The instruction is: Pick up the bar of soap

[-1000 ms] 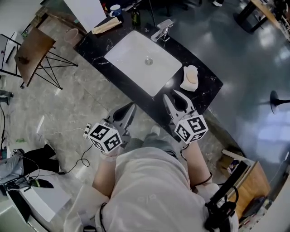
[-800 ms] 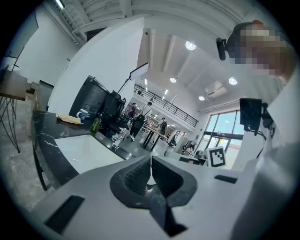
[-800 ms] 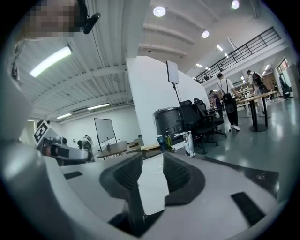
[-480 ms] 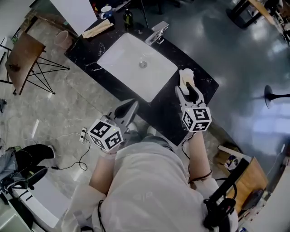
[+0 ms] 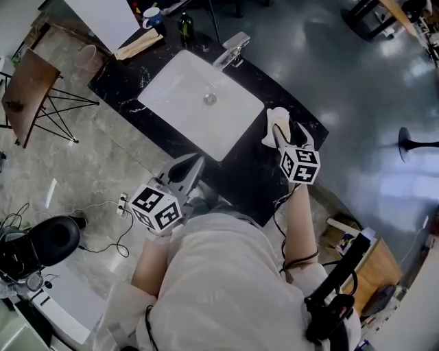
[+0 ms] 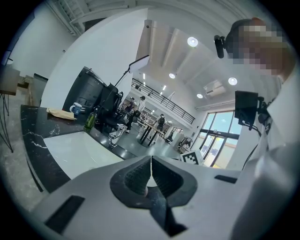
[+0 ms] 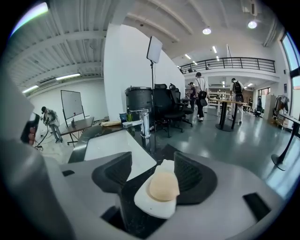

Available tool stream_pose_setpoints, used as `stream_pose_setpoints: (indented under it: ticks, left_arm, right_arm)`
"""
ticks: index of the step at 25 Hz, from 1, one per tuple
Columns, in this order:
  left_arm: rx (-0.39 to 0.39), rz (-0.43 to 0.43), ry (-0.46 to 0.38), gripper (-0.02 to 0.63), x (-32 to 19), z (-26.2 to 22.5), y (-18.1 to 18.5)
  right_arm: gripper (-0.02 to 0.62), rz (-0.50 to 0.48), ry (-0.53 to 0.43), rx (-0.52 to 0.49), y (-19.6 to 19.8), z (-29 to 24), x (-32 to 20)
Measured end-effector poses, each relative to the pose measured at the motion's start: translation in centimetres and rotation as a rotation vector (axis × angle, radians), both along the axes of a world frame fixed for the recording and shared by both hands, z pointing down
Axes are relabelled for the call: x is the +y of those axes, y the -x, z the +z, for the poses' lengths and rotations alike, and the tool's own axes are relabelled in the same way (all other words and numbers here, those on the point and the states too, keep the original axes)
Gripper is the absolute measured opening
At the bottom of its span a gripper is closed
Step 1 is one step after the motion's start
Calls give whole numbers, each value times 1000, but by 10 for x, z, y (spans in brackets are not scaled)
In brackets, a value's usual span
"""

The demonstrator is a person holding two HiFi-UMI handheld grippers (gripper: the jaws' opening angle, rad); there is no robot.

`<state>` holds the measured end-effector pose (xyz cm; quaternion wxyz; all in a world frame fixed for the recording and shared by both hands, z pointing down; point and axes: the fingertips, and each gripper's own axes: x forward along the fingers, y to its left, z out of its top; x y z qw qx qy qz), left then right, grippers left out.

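A pale peach bar of soap (image 7: 163, 184) lies on a white soap dish (image 7: 149, 207) on the black counter (image 5: 248, 179), right of the white sink (image 5: 171, 82). My right gripper (image 7: 153, 164) reaches over the dish (image 5: 271, 125). Its jaws are opening, and the soap sits between them with neither pad pressing on it. In the head view that gripper (image 5: 282, 131) hides most of the soap. My left gripper (image 5: 191, 166) hangs at the counter's near edge, below the sink, with its jaws (image 6: 151, 161) shut on nothing.
A chrome faucet (image 5: 232, 49) stands behind the sink. A green bottle (image 5: 185, 26), a mug (image 5: 151, 15) and a folded brown cloth (image 5: 139, 42) sit at the counter's far left end. On the floor to the left are a folding stand (image 5: 24, 82) and a cable (image 5: 103, 226).
My right gripper has moved forward from the counter's near edge to the soap dish, and its jaws have spread round the soap. The left gripper has barely moved.
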<state>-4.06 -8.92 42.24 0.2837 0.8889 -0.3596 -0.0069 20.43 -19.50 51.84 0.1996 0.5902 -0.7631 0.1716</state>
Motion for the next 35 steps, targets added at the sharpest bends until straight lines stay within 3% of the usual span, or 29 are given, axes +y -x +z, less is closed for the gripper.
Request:
stream_pose_setpoints:
  ticks: [9, 21, 35]
  left_arm:
    - [-26, -7, 48, 0, -22, 20, -13]
    - [-52, 4, 80, 0, -35, 33, -22]
    - [-64, -9, 93, 0, -31, 37, -18]
  right_arm:
    - [298, 38, 117, -121, -19, 50, -22]
    - [313, 92, 203, -109, -21, 91, -25]
    - [311, 116, 268, -112, -27, 94, -21]
